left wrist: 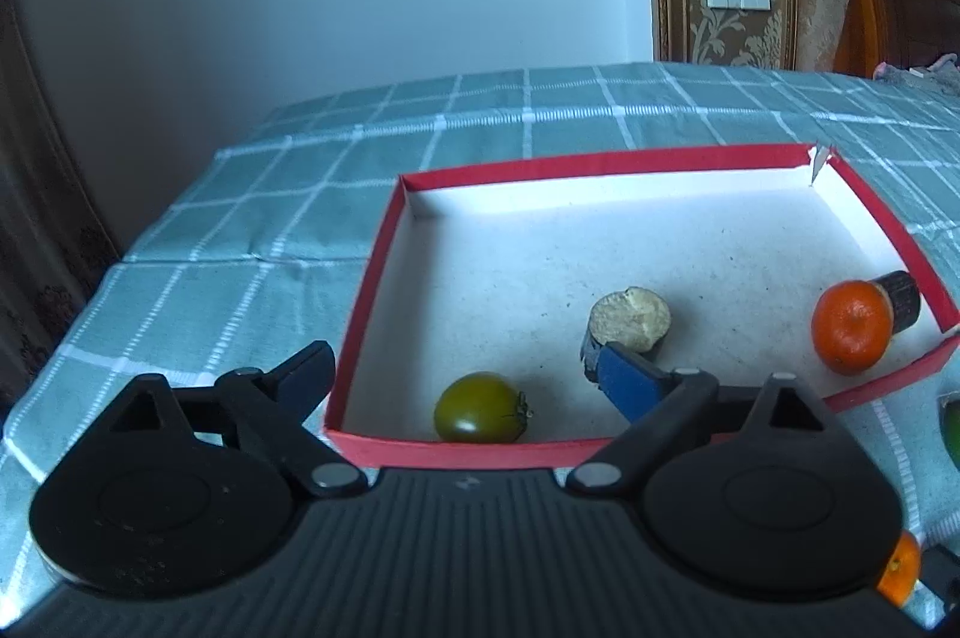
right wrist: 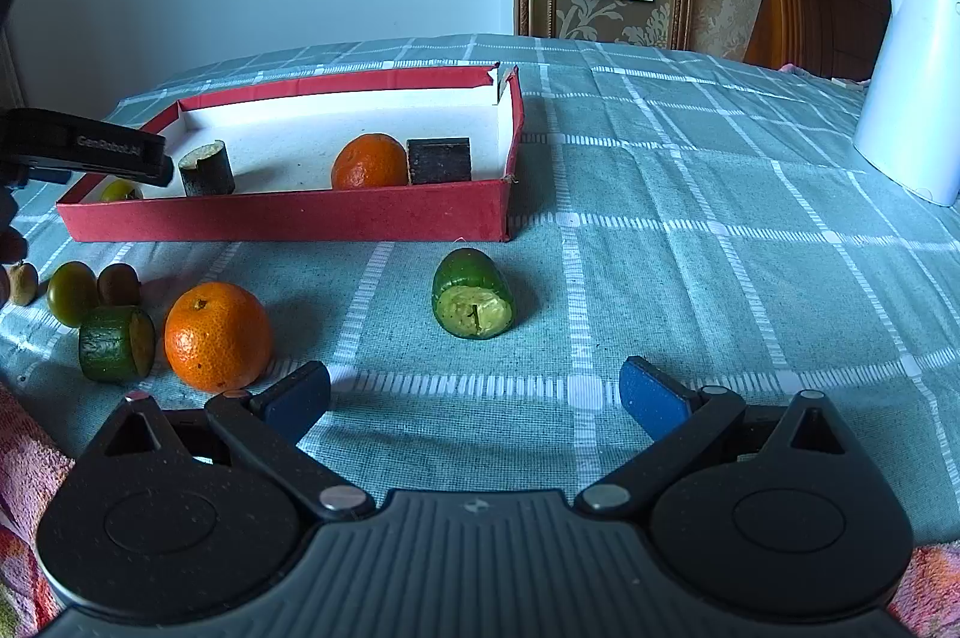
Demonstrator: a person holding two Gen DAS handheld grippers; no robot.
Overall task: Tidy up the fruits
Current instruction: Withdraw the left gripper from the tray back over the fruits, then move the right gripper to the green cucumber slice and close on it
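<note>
Shallow red cardboard box [right wrist: 288, 218], white inside, holds smooth green tomato [left wrist: 478, 407], dark-skinned cut cylinder [left wrist: 630, 321], glossy orange [left wrist: 852, 327], dark block [right wrist: 439, 161]; left gripper [left wrist: 462, 380] and right gripper [right wrist: 474, 389] both spread wide, holding nothing; loose orange [right wrist: 217, 336], cucumber stub [right wrist: 474, 303] on checked cloth [right wrist: 690, 278] near box front edge

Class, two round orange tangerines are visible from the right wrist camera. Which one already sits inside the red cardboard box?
The smaller-looking tangerine beside the dark square block, within the red cardboard box. The other tangerine lies outside on the checked cloth.
</note>
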